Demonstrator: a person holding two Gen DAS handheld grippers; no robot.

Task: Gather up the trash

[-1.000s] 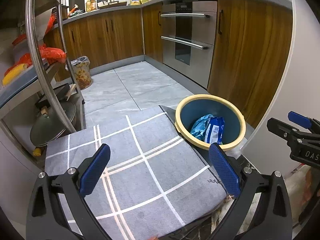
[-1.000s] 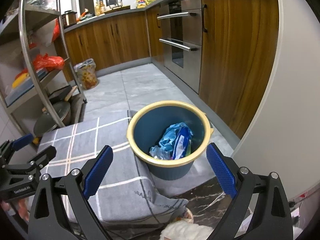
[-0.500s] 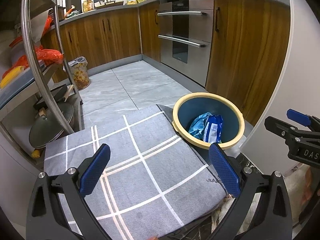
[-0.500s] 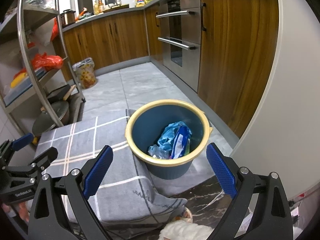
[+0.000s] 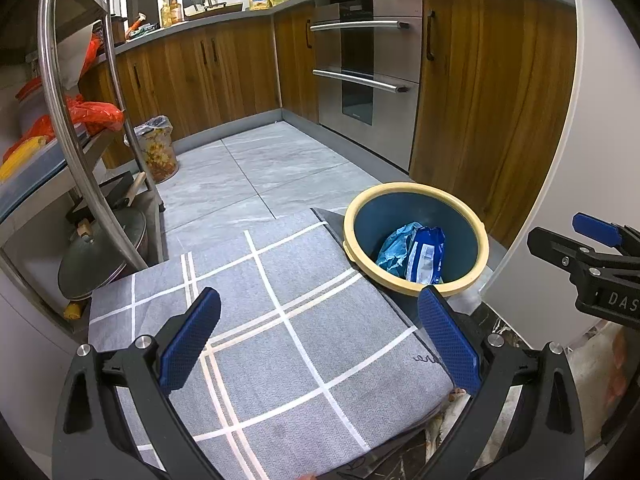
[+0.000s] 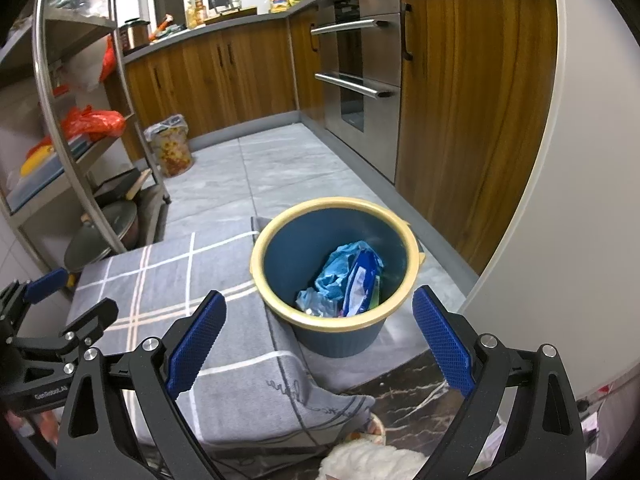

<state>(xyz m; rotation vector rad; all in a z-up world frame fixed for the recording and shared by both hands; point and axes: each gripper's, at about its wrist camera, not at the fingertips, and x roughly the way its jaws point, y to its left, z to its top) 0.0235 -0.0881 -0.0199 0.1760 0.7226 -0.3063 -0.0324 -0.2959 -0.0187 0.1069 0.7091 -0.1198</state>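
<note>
A blue bin with a yellow rim (image 6: 276, 236) (image 5: 474, 236) stands on the floor beside a grey checked cloth (image 5: 280, 320) (image 6: 160, 280). Inside lie crumpled blue wrappers (image 6: 348, 276) (image 5: 412, 248). My left gripper (image 5: 318, 338) hovers open over the cloth with nothing between its blue pads. My right gripper (image 6: 318, 340) hangs open just above and in front of the bin, also holding nothing. Each gripper shows at the edge of the other's view.
A metal rack (image 5: 76, 120) with pots and orange bags stands at the left. Wooden cabinets and a steel oven (image 5: 360, 72) line the back and right. A lined patterned bin (image 5: 156, 148) sits on the tiled floor. A white wall (image 6: 568, 200) rises at the right.
Both views have drifted slightly; the bin sits a little lower and nearer in the frames. Both grippers stay open and hold nothing.
</note>
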